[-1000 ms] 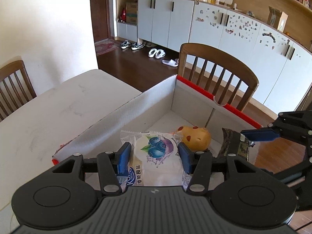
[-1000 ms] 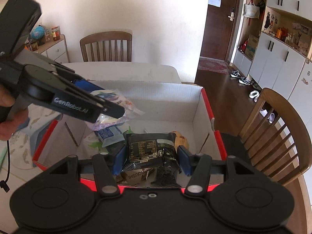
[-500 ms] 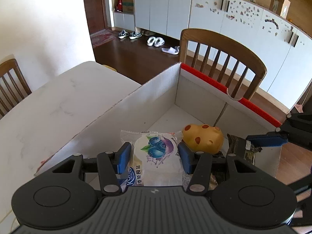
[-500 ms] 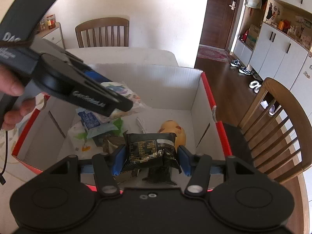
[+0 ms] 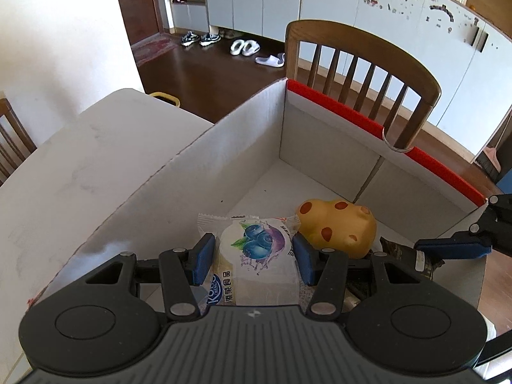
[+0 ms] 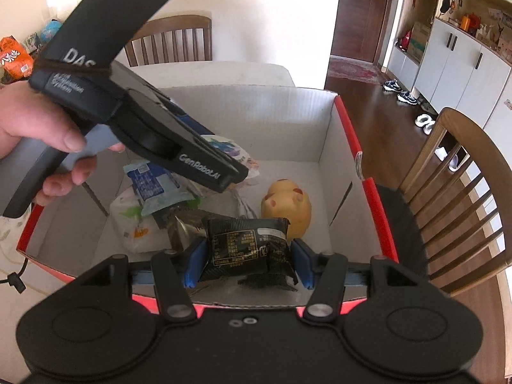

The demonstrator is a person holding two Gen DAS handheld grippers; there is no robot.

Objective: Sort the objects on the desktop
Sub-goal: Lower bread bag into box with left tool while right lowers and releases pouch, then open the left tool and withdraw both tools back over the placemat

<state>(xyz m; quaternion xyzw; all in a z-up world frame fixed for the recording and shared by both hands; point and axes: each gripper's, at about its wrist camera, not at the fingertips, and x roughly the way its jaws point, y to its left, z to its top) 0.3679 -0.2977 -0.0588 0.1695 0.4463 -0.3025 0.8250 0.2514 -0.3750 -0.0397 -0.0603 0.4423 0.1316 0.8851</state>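
My left gripper [image 5: 252,257] is shut on a white blueberry snack packet [image 5: 256,256] and holds it over the inside of a red-and-white cardboard box [image 5: 336,140]. My right gripper [image 6: 246,264] is shut on a black snack packet [image 6: 246,244] just inside the box's near wall [image 6: 256,300]. The left gripper also shows in the right wrist view [image 6: 224,172], above the box. A yellow spotted toy [image 5: 336,227] lies on the box floor, seen too in the right wrist view [image 6: 288,204]. The right gripper's blue fingertip [image 5: 454,244] shows at the right of the left wrist view.
Several packets lie in the box, among them a blue one [image 6: 150,185] and a white one [image 6: 134,227]. The box stands on a white table [image 5: 80,166]. Wooden chairs stand by the box [image 5: 361,67] and at the table's far end [image 6: 172,41].
Both grippers have moved forward and down over the box, each still holding its packet. The yellow toy now lies closer to both.
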